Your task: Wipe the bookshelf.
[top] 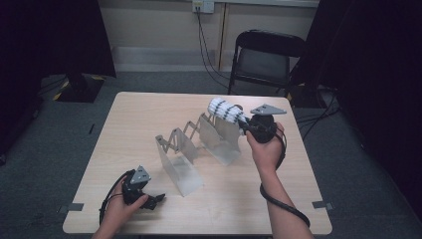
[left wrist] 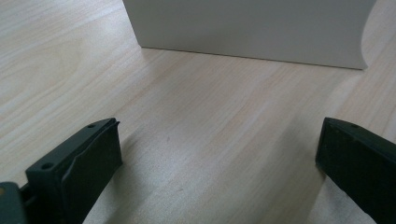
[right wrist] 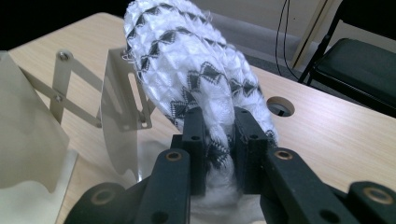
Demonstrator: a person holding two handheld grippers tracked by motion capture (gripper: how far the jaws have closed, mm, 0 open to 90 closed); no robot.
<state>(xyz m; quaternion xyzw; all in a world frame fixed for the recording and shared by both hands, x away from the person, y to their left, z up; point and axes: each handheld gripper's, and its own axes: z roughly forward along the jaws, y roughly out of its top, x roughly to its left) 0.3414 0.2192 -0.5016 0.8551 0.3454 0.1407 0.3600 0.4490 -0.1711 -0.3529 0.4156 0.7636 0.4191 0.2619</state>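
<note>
High view: the right claw pinches a rolled white cloth with a black pattern by one end, lifted above the far plate of an expanding metal rack on the bench, likely so the roll can drop between the plates. Right gripper view: the jaws squeeze the cloth tight, keeping it bundled. Left claw rests near the bench's front edge, jaws wide apart and holding nothing, facing the rack's near plate, perhaps ready to steady it.
</note>
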